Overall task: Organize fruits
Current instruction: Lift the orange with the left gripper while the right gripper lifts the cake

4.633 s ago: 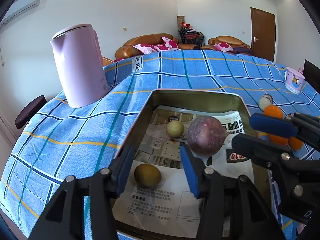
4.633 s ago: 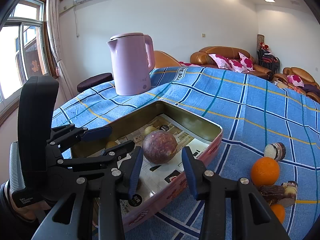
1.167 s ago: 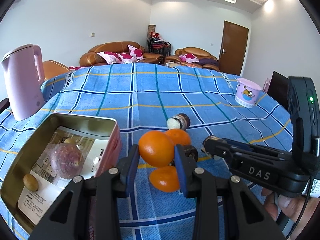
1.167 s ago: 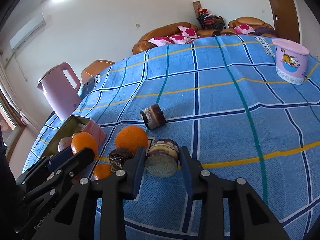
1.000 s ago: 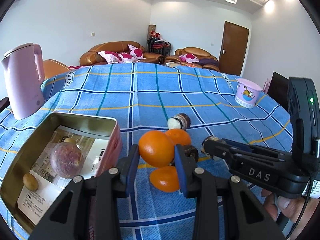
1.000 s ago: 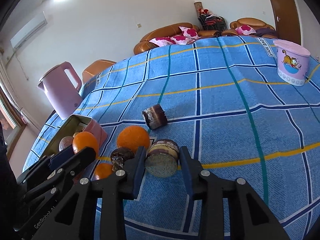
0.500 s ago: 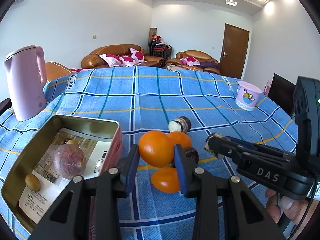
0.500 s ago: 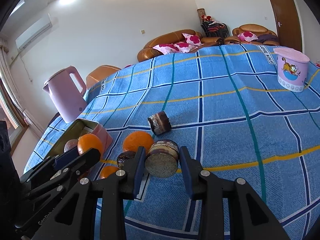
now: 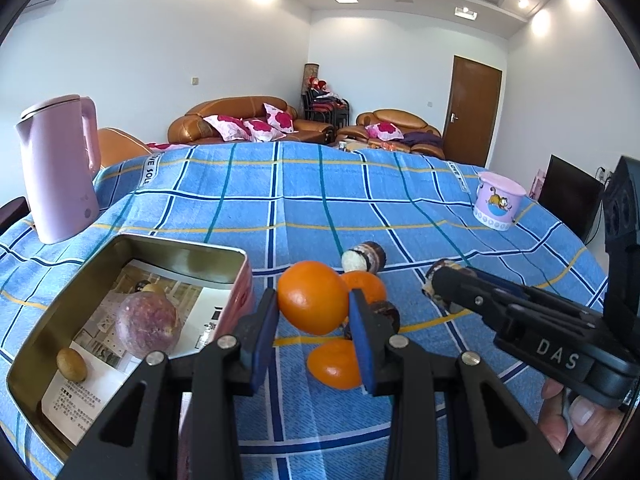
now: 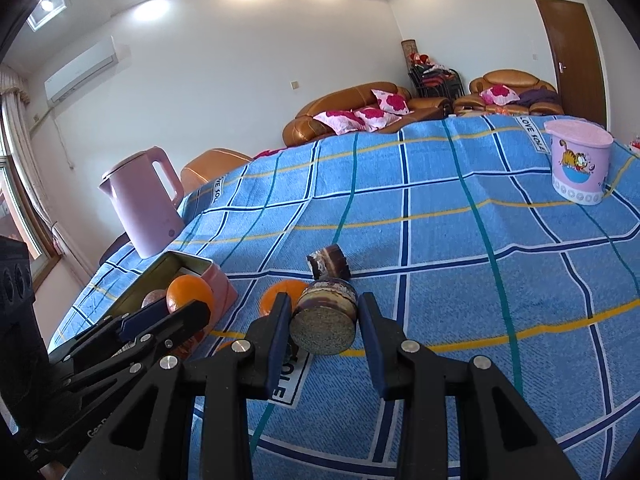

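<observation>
Fruits (image 9: pixel 313 303) on blue checked tablecloth (image 9: pixel 280 216)

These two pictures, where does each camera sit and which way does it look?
Left wrist view: on the left hand-held gripper, looking along its fingers past a clamped orange over the blue-cloth table; the right hand-held gripper and fingertips of a hand show.
Right wrist view: on the right hand-held gripper, facing a clamped brown fruit piece; the left one shows.
Shared: metal tin, pink kettle, cartoon cup, sofas.
</observation>
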A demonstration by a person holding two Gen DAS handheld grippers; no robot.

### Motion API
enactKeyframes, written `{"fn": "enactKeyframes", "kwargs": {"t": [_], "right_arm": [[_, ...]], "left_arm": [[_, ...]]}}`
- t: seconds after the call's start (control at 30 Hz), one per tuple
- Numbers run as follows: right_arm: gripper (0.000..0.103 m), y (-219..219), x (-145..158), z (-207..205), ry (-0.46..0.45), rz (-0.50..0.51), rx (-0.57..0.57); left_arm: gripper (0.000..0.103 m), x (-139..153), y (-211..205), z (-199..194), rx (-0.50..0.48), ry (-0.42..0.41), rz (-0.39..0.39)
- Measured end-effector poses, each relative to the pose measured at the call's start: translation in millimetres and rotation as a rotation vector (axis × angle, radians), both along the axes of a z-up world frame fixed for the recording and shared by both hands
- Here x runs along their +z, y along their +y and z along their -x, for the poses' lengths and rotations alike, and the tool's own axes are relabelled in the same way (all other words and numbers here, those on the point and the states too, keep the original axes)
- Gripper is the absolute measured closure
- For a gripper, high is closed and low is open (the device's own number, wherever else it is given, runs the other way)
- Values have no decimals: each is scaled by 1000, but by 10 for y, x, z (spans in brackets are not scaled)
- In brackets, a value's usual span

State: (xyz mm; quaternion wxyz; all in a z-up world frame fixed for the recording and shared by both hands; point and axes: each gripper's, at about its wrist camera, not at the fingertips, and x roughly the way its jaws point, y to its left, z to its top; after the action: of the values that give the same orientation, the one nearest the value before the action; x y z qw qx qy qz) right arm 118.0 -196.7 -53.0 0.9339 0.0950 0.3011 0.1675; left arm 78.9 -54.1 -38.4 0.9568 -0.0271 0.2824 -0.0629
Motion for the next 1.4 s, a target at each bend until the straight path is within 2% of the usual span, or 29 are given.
{"fn": "enactKeyframes", "kwargs": {"t": [1.4], "right_arm": [[66,-20,209,345,-208,16,-36]], "left_arm": [[66,124,-20,211,38,-133,-35]]}}
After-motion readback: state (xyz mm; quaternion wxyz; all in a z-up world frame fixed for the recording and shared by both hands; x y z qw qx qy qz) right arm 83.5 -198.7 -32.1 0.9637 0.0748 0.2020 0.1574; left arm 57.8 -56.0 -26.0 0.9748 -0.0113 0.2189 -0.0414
